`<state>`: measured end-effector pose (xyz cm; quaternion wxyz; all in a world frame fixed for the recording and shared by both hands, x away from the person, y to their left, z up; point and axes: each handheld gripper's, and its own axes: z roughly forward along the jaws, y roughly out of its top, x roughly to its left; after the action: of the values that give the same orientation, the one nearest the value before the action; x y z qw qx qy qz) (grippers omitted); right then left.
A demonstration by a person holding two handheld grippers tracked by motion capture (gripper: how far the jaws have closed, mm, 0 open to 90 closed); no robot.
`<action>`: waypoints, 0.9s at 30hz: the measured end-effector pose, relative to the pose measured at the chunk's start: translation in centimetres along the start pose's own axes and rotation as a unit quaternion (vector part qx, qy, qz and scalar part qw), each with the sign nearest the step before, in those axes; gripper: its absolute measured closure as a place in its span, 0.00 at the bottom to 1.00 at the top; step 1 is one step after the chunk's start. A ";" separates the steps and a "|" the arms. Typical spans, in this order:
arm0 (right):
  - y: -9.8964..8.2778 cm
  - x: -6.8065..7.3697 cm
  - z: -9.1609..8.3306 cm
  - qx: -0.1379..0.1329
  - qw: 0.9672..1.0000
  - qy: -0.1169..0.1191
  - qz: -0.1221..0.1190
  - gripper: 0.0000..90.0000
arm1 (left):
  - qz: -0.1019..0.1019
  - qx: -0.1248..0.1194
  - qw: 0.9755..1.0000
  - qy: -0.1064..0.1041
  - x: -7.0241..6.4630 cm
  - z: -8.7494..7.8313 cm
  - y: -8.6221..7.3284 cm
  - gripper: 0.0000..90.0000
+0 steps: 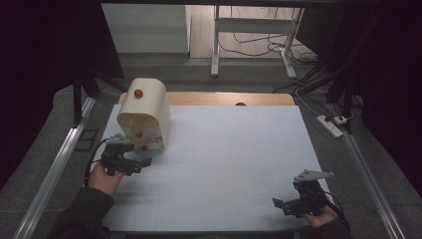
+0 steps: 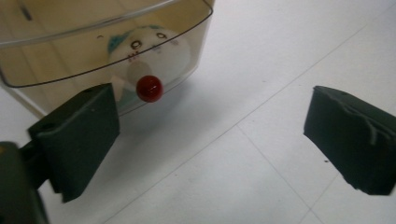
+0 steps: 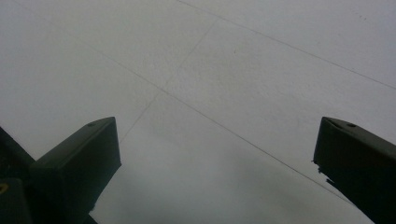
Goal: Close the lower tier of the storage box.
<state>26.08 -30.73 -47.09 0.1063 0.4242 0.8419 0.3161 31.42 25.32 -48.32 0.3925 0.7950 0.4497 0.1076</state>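
Your left gripper (image 1: 144, 163), jaws spread, sits just beside the cream container (image 1: 144, 113) at 10 o'clock on the desk (image 1: 234, 164), so a careless reach for its red knob (image 2: 149, 88) may push it away.

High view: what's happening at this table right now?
A person holds a two-jaw gripper in each hand over a white table. The left gripper, jaws open, sits just in front of a cream, round-topped box with red knobs at the far left. The left gripper view shows a red ball knob on its clear drawer front, with a small white toy inside. The right gripper hangs open at the near right, holding nothing.
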 end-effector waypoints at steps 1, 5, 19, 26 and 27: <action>0.0 0.0 0.0 0.000 1.000 0.000 0.000 0.00 | 0.002 0.001 1.000 0.001 -0.1 0.0 0.0 0.01; 0.0 0.0 0.0 0.000 1.000 0.000 0.000 0.00 | 0.006 -0.001 1.000 0.002 -0.2 0.1 0.0 0.00; 0.0 0.0 0.0 -0.001 1.000 0.000 0.000 0.00 | 0.004 -0.013 1.000 -0.004 -0.1 -0.3 -0.3 0.00; 0.0 0.0 0.0 -0.001 1.000 0.000 0.000 0.00 | 0.009 -0.012 1.000 -0.007 -0.5 -0.4 -0.3 0.00; 0.0 0.0 0.0 -0.001 1.000 0.000 0.000 0.00 | 0.009 -0.012 1.000 -0.007 -0.5 -0.4 -0.3 0.00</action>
<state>26.05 -30.74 -47.08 0.1064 0.4240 0.8418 0.3168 30.70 25.23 -48.15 0.4041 0.7951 0.4386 0.1107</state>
